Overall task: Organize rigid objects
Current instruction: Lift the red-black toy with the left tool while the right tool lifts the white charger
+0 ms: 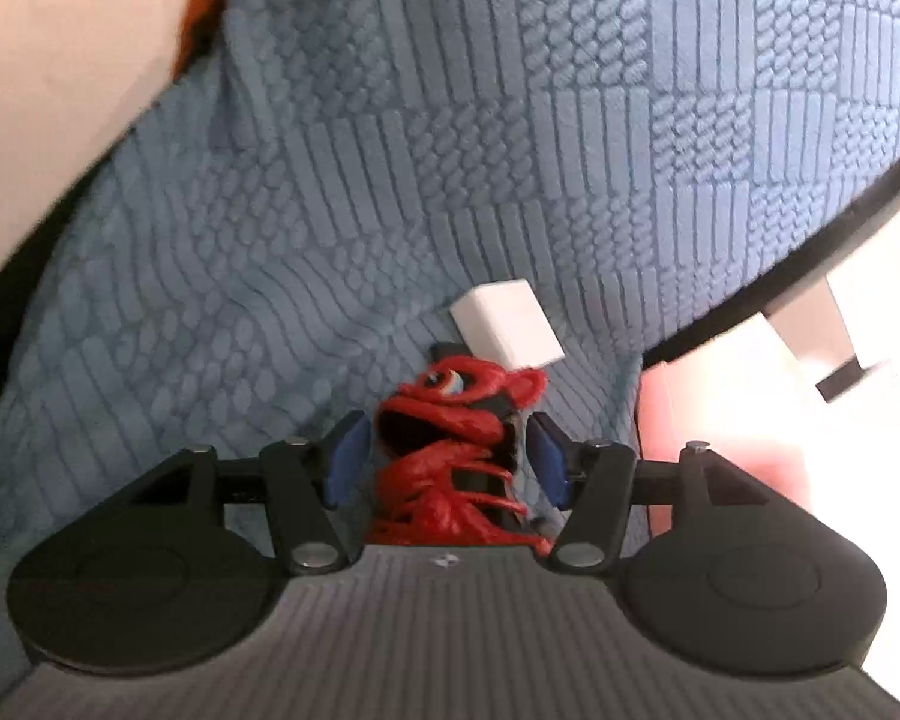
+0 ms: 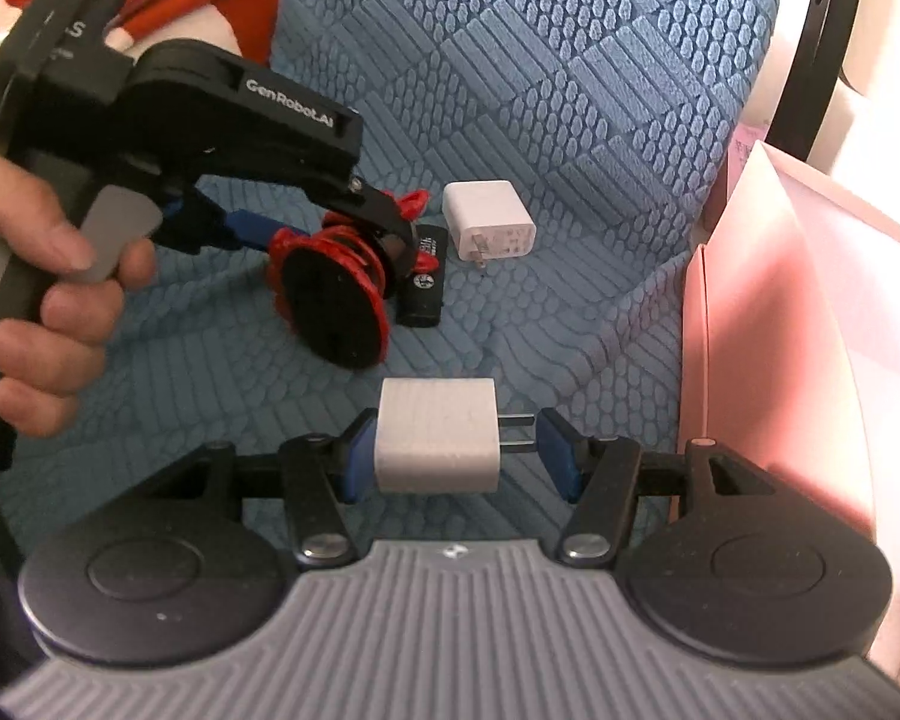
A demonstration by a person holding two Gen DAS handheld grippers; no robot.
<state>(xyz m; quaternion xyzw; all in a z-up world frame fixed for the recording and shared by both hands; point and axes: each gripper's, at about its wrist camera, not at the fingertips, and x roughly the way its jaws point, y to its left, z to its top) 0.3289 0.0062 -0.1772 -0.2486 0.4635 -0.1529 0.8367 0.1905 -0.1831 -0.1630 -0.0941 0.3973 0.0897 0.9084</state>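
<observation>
Right wrist view shows the right gripper [image 2: 456,450] at lower centre, jaws pinching a white charger [image 2: 435,438] end to end, while at centre left the left gripper [image 1: 447,459] has jaws spread around a red toy figure [image 2: 330,282] on the blue textured cover [image 2: 570,90], beside a black battery [image 2: 423,288] and second white adapter [image 2: 489,219].

A red figurine [image 2: 330,294] lay mid-frame on its side, its black round base facing the camera, touching a black battery [image 2: 424,282]. A white charger [image 2: 489,219] lay just right of them; another [image 2: 437,435], prongs pointing right, sat lower centre.
</observation>
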